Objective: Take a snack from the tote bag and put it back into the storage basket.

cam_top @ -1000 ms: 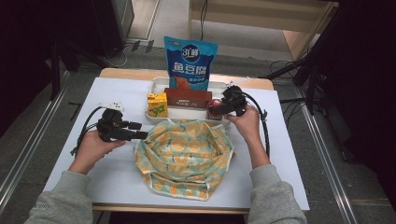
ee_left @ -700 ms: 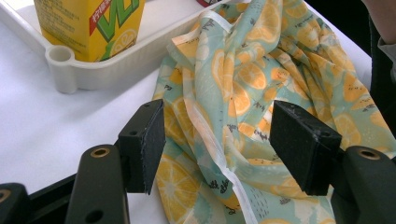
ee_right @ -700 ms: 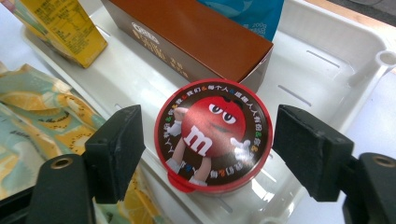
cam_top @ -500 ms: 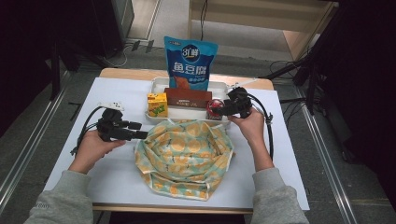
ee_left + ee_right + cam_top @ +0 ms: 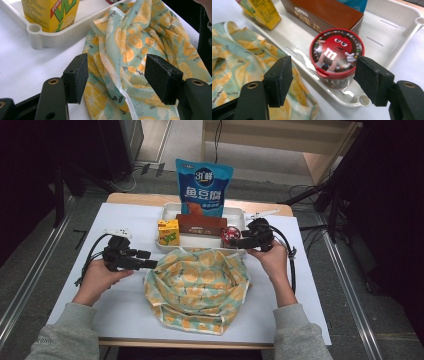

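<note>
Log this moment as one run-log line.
right gripper: open, jaws just closing around M&M's cup, not yet gripped | left gripper: open over lemon-print cloth bag | cup in white tray

A white-topped table (image 5: 125, 305) with a wooden far edge carries a white tray (image 5: 170, 209) at its far middle and, just near of the tray and touching its rim, a lemon-print cloth bag (image 5: 197, 287) that lies open across the middle.
</note>
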`<state>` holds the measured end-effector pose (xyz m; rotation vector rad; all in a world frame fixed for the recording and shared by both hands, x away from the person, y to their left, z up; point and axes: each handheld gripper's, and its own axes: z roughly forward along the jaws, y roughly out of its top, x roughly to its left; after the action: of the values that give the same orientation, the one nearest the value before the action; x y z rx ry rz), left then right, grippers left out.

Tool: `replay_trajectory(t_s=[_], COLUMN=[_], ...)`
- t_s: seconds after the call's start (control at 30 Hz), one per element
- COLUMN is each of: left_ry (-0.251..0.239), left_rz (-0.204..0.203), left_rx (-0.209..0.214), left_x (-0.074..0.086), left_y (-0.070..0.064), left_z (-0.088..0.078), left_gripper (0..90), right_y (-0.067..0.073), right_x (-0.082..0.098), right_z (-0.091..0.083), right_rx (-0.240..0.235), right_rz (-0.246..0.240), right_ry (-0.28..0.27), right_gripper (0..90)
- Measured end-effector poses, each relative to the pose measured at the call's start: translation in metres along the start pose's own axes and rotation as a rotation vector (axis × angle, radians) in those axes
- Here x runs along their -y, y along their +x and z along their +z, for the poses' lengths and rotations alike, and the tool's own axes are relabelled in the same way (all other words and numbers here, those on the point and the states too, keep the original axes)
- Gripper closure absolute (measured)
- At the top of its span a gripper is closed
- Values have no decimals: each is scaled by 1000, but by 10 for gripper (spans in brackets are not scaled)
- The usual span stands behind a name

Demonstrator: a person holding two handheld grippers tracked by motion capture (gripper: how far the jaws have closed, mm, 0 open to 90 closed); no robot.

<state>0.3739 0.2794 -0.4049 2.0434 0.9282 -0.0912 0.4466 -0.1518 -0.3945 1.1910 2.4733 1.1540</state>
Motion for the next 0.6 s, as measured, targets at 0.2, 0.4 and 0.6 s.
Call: replay_trajectory(t_s=[0.2, 0.4, 0.6], left_ry=[-1, -6, -4], left_rz=[-4, -5, -5], left_rx=[0, -4, -6], left_x=[0, 1, 1], left_y=[1, 1, 2], left_z=[-1, -2, -3], left_gripper=[357, 353, 351], right_y=[7, 14, 18], right_x=[6, 13, 23], right_z=[-3, -4, -9], right_rx=[-10, -30, -35], right_rz=[-11, -36, -34], right_ry=[3, 14, 13], right_gripper=[319, 306, 295])
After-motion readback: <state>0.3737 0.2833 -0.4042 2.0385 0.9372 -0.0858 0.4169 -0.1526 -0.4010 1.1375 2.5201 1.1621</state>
